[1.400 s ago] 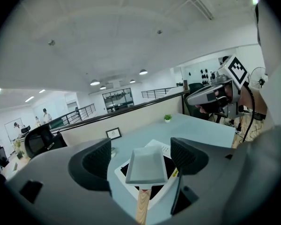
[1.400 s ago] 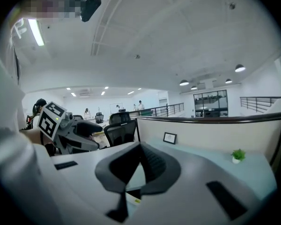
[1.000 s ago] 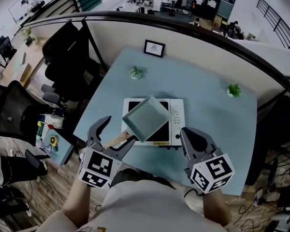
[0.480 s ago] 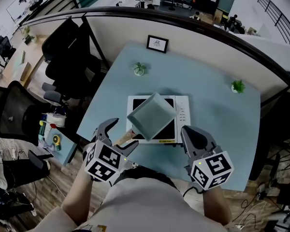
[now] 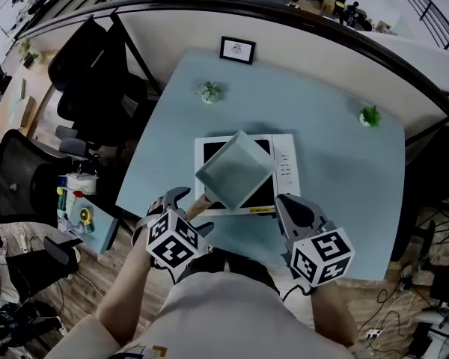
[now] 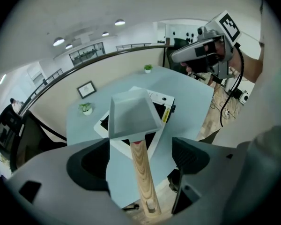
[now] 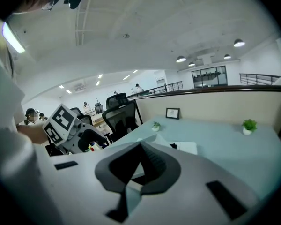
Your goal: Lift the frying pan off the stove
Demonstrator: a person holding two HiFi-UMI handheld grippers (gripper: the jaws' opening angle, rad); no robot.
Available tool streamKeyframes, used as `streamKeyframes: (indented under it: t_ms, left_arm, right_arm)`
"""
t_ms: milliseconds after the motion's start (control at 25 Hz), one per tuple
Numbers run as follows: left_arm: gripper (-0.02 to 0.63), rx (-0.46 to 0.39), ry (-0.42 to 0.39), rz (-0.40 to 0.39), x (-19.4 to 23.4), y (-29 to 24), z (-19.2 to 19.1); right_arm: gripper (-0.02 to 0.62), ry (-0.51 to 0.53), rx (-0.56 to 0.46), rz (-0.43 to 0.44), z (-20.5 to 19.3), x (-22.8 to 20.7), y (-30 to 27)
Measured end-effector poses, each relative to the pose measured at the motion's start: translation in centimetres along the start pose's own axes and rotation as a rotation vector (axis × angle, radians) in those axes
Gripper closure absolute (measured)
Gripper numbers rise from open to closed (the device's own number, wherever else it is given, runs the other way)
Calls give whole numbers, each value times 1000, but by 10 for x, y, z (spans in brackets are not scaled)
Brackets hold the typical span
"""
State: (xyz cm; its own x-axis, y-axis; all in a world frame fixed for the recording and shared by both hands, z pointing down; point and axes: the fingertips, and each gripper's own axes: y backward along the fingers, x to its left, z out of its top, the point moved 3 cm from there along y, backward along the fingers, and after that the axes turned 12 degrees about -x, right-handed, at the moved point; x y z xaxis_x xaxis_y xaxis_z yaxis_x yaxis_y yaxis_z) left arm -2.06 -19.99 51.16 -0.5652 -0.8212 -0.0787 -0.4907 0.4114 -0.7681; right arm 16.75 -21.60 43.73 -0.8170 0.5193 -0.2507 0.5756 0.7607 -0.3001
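Saw black office chairs [image 5: 90,73] beyond the left edge of the pale blue desk [image 5: 337,163]. Found the left claw [image 5: 188,212] at the near-left edge of that desk, jaws wide apart and straddling the wooden handle [image 6: 141,172], with a strip of desk visible on either side of the wood, so gripping nothing yet. Followed the handle up and right to the frying pan [image 5: 236,169], square, grey-green, set corner-on over the dark glass of the white stove [image 5: 284,167] mid-desk. Seemed to rest there, though could not confirm contact from any view. Found the right claw [image 5: 286,204] just beside the stove's near-right corner, jaws pressed together on nothing, idle. Noted a small potted plant [image 5: 370,116] well apart at far right, out of harm's way. Judged the lift not yet begun, with the closing of the left jaws as the step in hand. Reckoned the main hazard to be leverage from a grip far down the handle, near its butt end, with the whole weight of the pan hanging out front, liable to droop or roll in the jaws on smooth rounded wood. Feared too a lopsided close nudging the handle sideways, swinging the pan across the glass or shoving the stove. Judged a shallow, low lift apt to catch the pan's near corner on the stove's rim.
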Motion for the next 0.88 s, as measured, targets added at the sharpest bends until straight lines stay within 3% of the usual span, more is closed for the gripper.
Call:
streamKeyframes:
  t_ms: [80, 280, 880]
  left_arm:
    - [204, 31, 8, -16, 2, -10, -11]
    - [204, 55, 137, -82, 4, -35, -30]
    - [221, 197, 247, -119, 6, -93, -61]
  right_arm:
    - [592, -15, 18, -6, -8, 0, -3]
    - [592, -105, 51, 12, -25, 5, -13]
    - [592, -177, 148, 2, -67, -5, -25]
